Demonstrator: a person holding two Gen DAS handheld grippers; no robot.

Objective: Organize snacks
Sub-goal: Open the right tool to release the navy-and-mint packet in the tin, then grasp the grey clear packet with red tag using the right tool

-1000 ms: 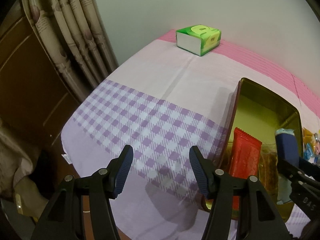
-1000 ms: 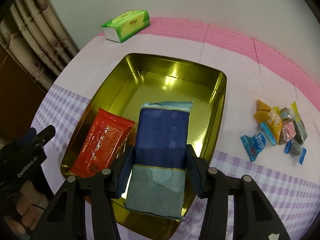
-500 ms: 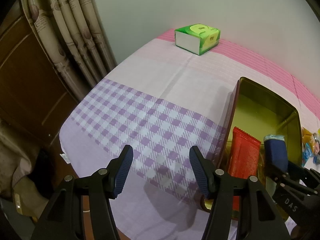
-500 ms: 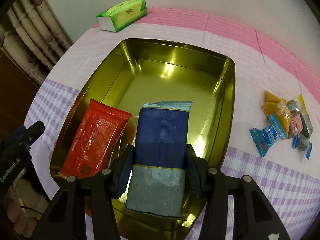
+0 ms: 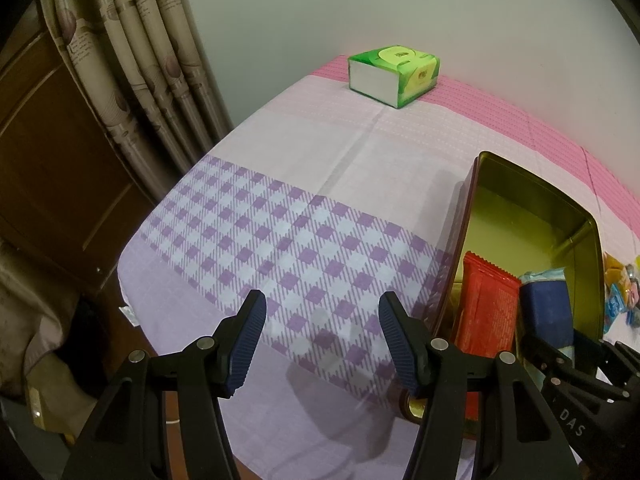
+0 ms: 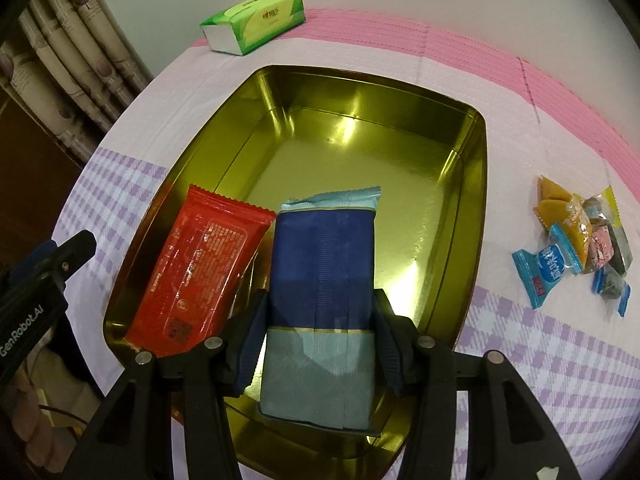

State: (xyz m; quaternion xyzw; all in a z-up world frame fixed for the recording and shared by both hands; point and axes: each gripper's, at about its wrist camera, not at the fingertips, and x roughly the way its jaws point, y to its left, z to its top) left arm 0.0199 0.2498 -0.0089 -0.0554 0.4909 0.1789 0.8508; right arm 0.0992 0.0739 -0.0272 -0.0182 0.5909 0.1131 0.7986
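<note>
Snacks are going into the gold tin (image 6: 476,184). The right gripper (image 6: 316,336) squeezes the blue pack (image 6: 322,264) and has brought it lower, beside the red pack (image 6: 200,264). It can let go soon. The left gripper (image 5: 320,344) waits open, holding nothing.

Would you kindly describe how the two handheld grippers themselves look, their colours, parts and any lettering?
Both the left gripper and the right gripper have black plastic linkage arms with silver rivets and dark blue ribbed finger pads. White lettering reads "GenRobot.AI" on the left body and "DAS" on the right body. No sleeves or cables are clearly visible.
</note>
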